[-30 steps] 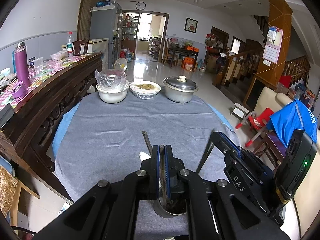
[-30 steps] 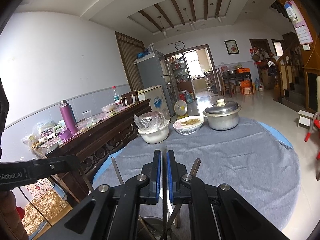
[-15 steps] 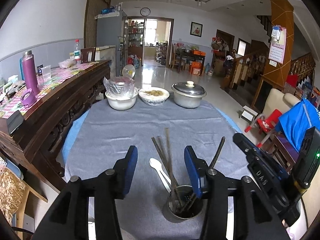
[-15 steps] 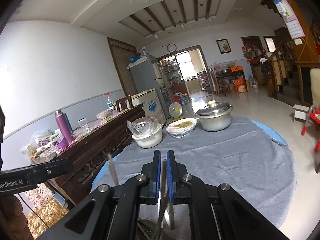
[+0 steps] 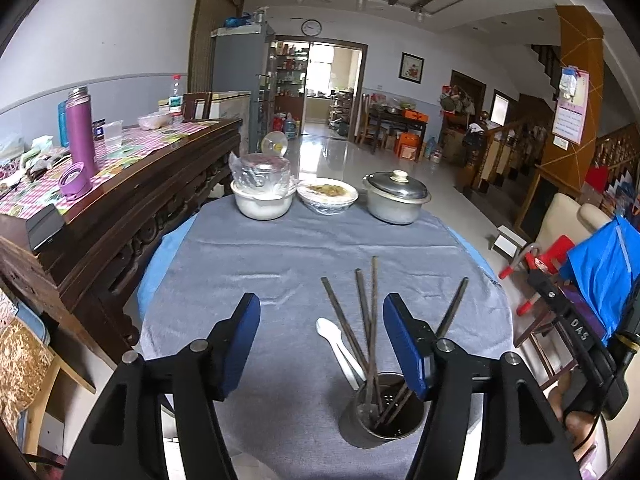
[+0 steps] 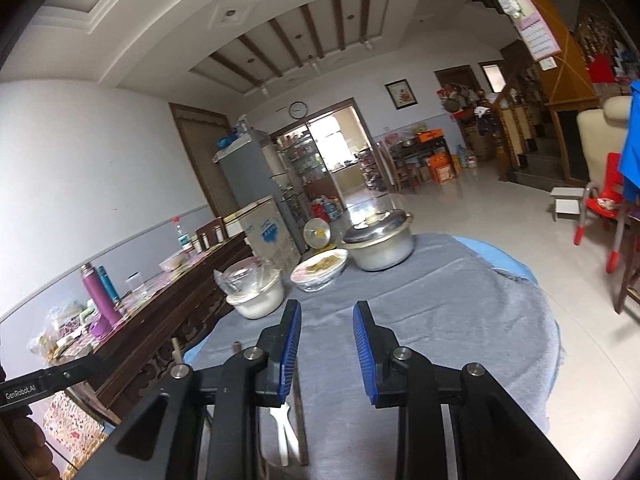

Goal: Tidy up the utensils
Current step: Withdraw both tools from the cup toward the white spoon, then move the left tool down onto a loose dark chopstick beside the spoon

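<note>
Left tongs wide, empty, held above the bench's near edge. Right tongs parted, empty, tilted up. Chopsticks and spoon stand in the cup by the near edge; looks done, no loose utensils visible.

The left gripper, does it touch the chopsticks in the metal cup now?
Apart. In the left wrist view the left gripper is wide open, and the chopsticks stand free in the metal cup, with grey cloth visible between them and each blue pad.
</note>
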{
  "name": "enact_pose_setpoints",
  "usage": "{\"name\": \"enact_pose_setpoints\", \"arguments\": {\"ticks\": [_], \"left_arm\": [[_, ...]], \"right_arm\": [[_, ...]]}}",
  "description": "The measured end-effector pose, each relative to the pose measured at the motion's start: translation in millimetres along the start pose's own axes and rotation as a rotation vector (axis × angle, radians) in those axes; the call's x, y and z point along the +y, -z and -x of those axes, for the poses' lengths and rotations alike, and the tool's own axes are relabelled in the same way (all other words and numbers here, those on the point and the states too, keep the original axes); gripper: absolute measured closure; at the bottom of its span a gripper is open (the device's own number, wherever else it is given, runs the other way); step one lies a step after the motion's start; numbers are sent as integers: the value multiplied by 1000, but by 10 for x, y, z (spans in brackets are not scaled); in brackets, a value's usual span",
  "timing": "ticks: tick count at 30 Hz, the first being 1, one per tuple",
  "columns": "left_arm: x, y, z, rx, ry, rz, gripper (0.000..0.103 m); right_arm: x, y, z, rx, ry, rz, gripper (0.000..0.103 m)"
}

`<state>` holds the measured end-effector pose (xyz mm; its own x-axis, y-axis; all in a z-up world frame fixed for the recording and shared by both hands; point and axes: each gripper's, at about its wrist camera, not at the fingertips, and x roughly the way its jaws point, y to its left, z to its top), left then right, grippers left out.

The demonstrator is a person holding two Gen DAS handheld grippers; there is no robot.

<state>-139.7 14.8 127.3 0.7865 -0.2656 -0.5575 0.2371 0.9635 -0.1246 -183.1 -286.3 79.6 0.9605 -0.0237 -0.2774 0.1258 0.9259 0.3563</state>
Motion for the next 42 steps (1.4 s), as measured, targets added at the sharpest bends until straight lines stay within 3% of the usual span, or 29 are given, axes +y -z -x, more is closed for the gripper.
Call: {"name": "enact_pose_setpoints", "arguments": {"ticks": [12,26,36,42], "left_arm": [[491,62,-152,25,-77,93,35],[772,420,-1009,229,-94,134,35],[778,512,-2008,347,36,124,35],[643,352,-2606,394,134,159,35]], "right_arm": [[-340,70,-135,85,31,-106,74],[-640,480,-686,280,34,-212,74],[-782,774,-1093,387,12,-232,74],[-846,871,-1300,421,-5,-243,74]]}}
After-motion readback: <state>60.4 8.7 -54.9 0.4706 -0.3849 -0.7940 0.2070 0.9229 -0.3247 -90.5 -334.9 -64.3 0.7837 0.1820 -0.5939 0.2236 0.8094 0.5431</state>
